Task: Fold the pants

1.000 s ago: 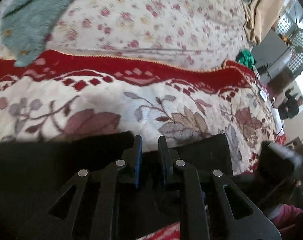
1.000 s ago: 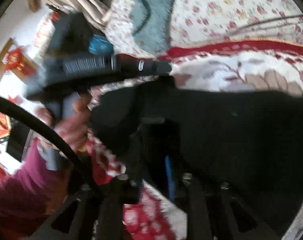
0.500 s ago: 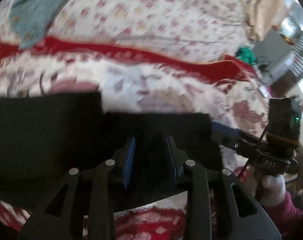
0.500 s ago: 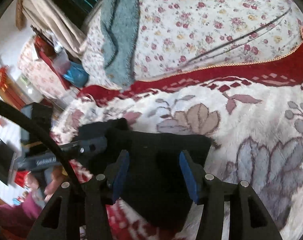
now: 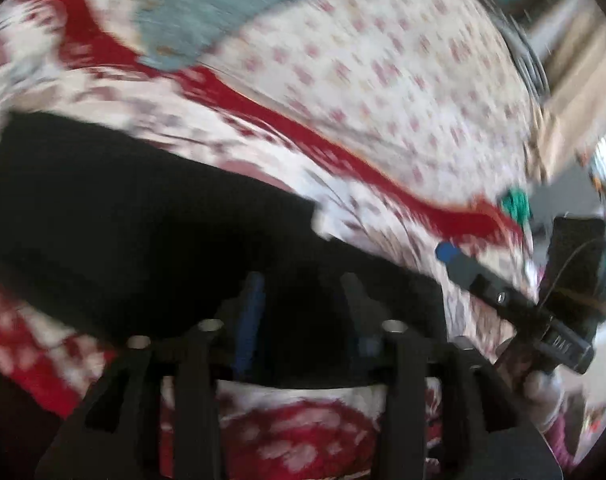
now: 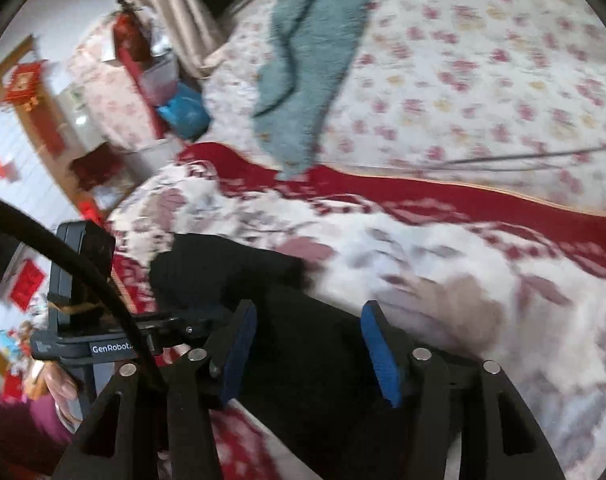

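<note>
Pants of soft black fabric (image 5: pixel 151 220) lay flat on the plush red-and-white floral blanket (image 5: pixel 343 168), spread ahead of and under both tools. They looked light and limp, the sort of cloth that sags and bunches unless pinched at an edge, so a hem or folded corner seemed the best place to take hold. Starting at the left: the left gripper (image 5: pixel 303 288) hung low over the dark cloth, its blue-padded fingers (image 5: pixel 251 312) parted with a gap between them; blur kept me from telling whether any fabric sat inside. Beyond it, to its right, the pants ended in a straight edge, and the other tool's arm showed there. Over to the right gripper (image 6: pixel 309 332): jaws spread wide, blue pads (image 6: pixel 379 356) well apart, nothing pinched, the black cloth lying beneath and between them. Just ahead of it and to its left the fabric stood thicker, a rumpled, doubled-over lump (image 6: pixel 223 268), and it looked partly folded. Farther ahead lay a grey-green fuzzy towel (image 6: pixel 315 52) on a rose-print sheet (image 6: pixel 483 72).
</note>
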### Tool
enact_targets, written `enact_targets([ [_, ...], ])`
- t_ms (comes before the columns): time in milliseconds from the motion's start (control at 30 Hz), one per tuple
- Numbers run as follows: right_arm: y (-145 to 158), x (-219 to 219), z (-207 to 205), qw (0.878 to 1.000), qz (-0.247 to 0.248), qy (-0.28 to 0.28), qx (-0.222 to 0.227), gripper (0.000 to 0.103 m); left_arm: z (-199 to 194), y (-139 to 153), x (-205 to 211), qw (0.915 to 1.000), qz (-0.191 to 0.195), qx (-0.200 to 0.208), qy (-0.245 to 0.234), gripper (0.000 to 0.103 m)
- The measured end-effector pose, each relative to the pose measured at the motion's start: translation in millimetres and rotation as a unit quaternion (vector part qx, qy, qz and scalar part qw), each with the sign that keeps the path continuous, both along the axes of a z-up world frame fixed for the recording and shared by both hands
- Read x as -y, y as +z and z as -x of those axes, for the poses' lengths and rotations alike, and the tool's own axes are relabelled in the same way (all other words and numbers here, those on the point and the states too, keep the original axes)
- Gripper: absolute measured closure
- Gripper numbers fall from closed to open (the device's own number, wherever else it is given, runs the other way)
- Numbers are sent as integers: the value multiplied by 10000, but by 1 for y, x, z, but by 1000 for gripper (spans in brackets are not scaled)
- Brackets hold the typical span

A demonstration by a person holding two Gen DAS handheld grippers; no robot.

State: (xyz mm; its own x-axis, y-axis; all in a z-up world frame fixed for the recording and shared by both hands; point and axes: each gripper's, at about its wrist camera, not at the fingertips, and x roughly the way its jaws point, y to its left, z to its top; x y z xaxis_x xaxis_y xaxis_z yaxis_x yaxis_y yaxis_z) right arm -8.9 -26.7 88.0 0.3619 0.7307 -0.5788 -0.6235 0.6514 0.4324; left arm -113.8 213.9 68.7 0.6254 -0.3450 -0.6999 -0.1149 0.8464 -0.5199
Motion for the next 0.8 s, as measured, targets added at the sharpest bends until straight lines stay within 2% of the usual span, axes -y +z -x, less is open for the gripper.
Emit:
enact_targets([
  [33,0,-16,-3,9998,-40,195,15,40,8,1,-16,9995,70,49,308,42],
  [133,1,-56,-6,9979,59,635,104,39,32,1,-62,9927,291,94,1171,42],
  [233,0,-103,-10,9945,107,1034,110,39,56,-5,-101,9788,462,81,1993,42],
  [333,-1,-146,-16,9896,144,1423,130,39,73,-14,-129,9656,544,59,2543,42],
  [600,-7,-242,-40,9760,326,2152,74,37,72,-40,-158,9488,728,-242,3065,42],
  [800,-20,-298,-59,9625,720,2613,149,36,58,-55,-164,9506,711,-379,2997,42],
])
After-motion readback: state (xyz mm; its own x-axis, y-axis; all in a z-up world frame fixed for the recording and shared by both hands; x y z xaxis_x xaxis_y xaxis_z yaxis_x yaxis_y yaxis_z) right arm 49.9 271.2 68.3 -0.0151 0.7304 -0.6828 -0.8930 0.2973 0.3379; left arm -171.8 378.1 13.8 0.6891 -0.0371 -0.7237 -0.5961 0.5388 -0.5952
